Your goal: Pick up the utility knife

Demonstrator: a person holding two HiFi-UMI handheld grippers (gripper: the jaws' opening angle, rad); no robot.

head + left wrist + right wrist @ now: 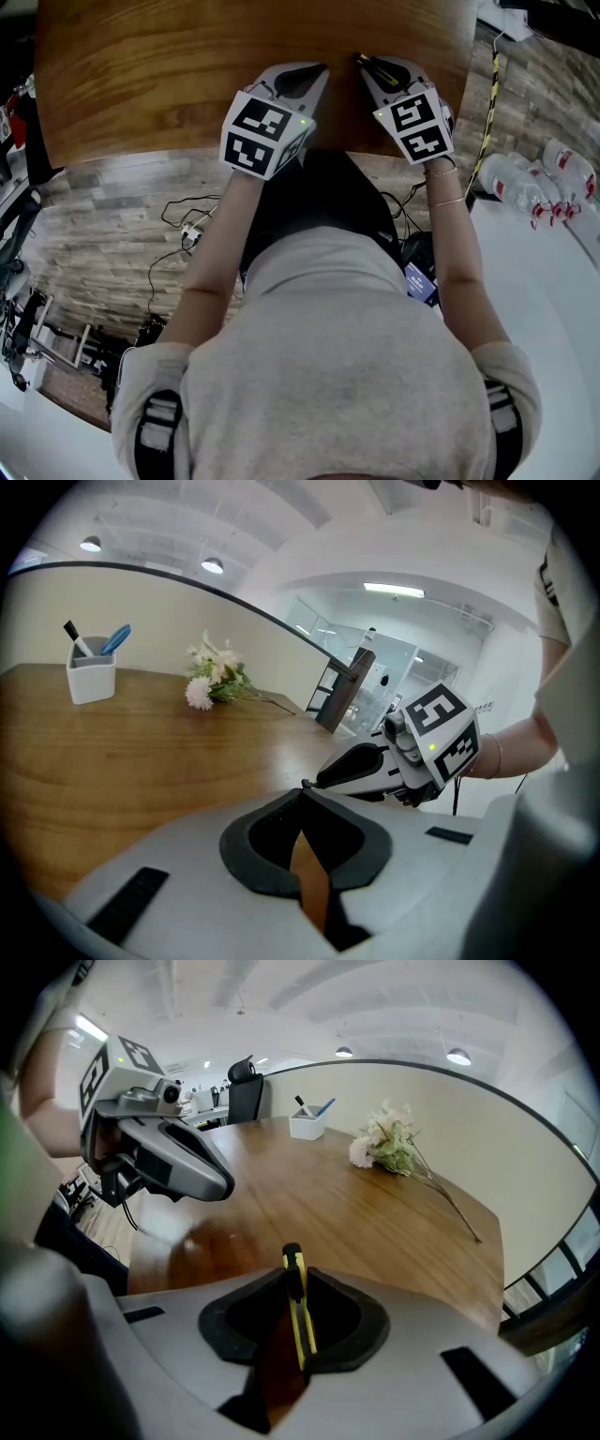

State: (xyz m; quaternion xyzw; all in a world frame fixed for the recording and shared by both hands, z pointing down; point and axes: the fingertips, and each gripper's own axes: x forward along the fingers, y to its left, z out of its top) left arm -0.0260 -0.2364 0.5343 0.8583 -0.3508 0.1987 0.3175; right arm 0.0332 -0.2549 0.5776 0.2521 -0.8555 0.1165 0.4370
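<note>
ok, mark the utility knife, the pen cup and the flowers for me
utility knife (pixel 297 1312), right gripper view, middle of its yellow-edged body.
pen cup (pixel 91 680), left gripper view, front wall.
flowers (pixel 200 694), left gripper view, white bloom.

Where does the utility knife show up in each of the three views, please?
Head view: top centre-right, the utility knife sits in the right claw, over the wooden table.
Left gripper view: the knife can't be made out; only the right claw shows, centre-right.
Right gripper view: bottom centre, gripped edge-on.
Shared landmark: the wooden table.
</note>
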